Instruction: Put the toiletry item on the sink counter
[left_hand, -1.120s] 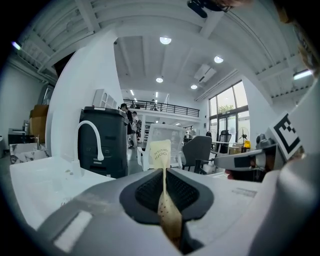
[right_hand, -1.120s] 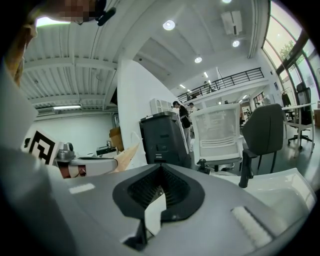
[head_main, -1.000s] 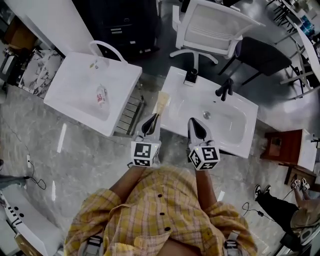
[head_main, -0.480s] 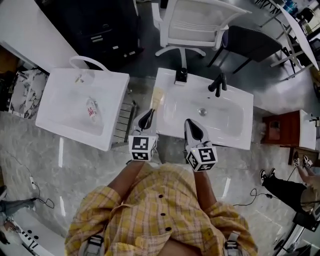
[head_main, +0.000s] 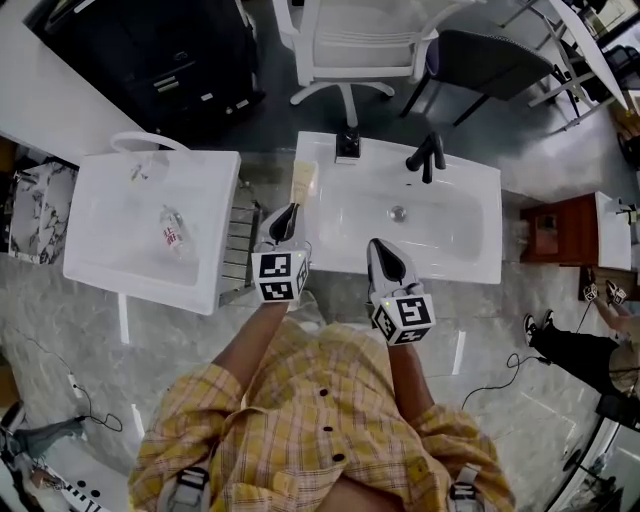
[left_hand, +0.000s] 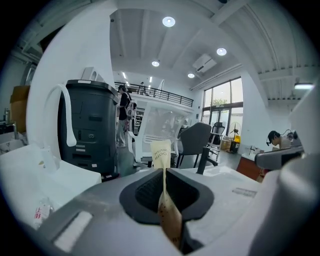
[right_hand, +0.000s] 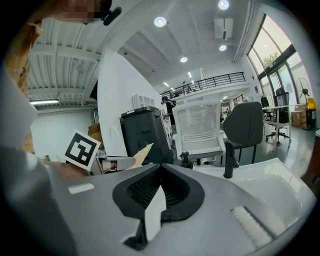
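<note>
A tan paper toothbrush packet (head_main: 303, 183) sticks out of my left gripper (head_main: 289, 218), which is shut on it. The packet hangs over the left rim of the white sink counter (head_main: 470, 268). In the left gripper view the packet (left_hand: 161, 156) stands upright between the dark pads of my left gripper (left_hand: 167, 197). My right gripper (head_main: 388, 262) hovers over the counter's front edge, jaws together with nothing held. In the right gripper view my right gripper (right_hand: 156, 200) looks shut, and the packet's tip (right_hand: 141, 152) shows to the left.
A black faucet (head_main: 425, 156) and a black dispenser (head_main: 348, 146) stand at the back of the counter. A second white basin (head_main: 105, 262) to the left holds a small bottle (head_main: 171, 232). A metal rack (head_main: 238, 245) fills the gap between them. Chairs (head_main: 350, 45) stand behind.
The head view has shifted, so both sinks sit lower and further left. The left gripper with the packet has lifted slightly toward the counter's left rim. The right gripper holds its place.
</note>
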